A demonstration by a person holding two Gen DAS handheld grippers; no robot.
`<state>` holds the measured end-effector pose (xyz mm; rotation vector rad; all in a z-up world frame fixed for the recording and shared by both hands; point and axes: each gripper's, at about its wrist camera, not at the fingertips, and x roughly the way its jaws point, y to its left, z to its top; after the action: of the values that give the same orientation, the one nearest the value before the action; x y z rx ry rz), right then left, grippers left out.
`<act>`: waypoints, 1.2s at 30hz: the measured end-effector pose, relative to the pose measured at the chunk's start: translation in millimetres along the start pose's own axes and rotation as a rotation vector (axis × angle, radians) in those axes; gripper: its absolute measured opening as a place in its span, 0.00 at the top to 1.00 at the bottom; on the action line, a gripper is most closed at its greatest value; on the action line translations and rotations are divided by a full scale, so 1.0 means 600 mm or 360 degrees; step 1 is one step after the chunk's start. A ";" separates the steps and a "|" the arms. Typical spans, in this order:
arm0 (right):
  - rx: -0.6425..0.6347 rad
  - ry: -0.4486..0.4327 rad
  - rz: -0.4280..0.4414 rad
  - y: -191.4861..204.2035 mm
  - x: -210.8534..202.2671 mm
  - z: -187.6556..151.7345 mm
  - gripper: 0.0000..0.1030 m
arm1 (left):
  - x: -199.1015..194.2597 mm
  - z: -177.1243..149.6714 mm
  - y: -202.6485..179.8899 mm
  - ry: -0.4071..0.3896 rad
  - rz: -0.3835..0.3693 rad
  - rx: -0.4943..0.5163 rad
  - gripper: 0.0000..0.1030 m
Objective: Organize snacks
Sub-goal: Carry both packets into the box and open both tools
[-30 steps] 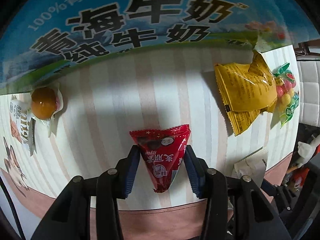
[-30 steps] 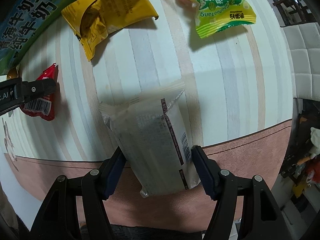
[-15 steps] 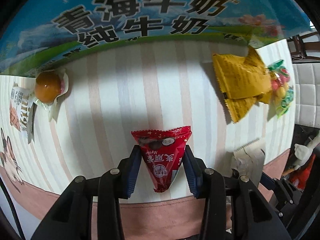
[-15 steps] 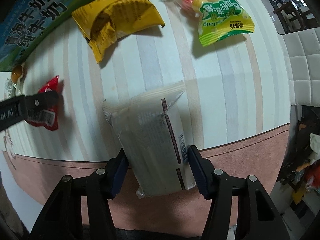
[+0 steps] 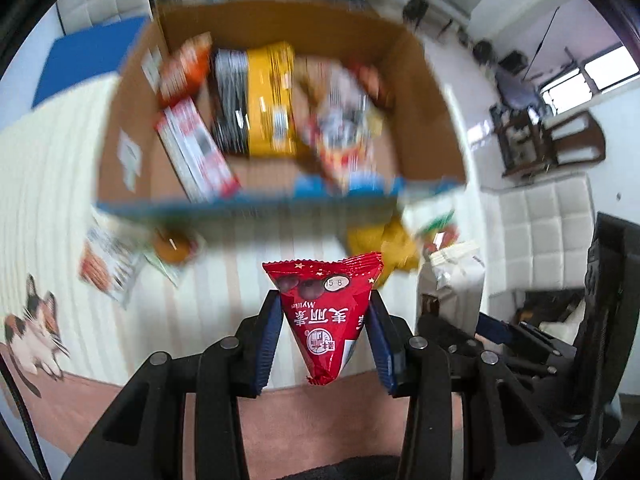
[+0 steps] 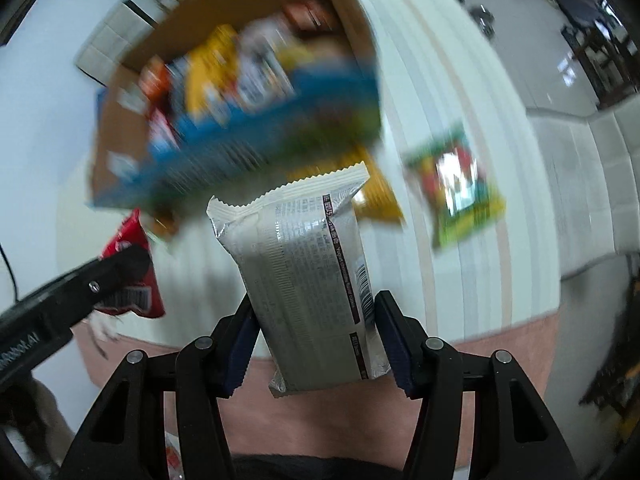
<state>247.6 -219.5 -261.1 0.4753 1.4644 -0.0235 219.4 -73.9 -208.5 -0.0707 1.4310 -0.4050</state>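
Left hand-held gripper point(image 5: 325, 347) pinching red triangular packet point(image 5: 326, 316), right hand-held gripper point(image 6: 316, 342) pinching white wrapped bar point(image 6: 304, 280), both raised before open snack-filled cardboard box point(image 5: 432, 92).

Red triangular packet point(image 5: 326, 318), left wrist view: print reads upside down, "Mylike" above three white Chinese characters 麦丽素; a small oval stamp shows "15 8"; round logo below, illegible.

White packet point(image 6: 310, 276), right wrist view: dense small print and a barcode, unreadable.

Print on the snacks in the cardboard box point(image 5: 420, 92) is blurred, illegible.
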 end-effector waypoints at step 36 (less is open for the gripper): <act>-0.0056 0.0000 -0.0357 0.051 0.070 0.336 0.20 | 0.096 0.230 0.179 0.0278 0.0365 -0.0292 0.22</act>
<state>452.5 -245.8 -285.9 0.2808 1.5099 -0.1756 382.6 -18.8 -273.3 -0.0191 1.6265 -0.0918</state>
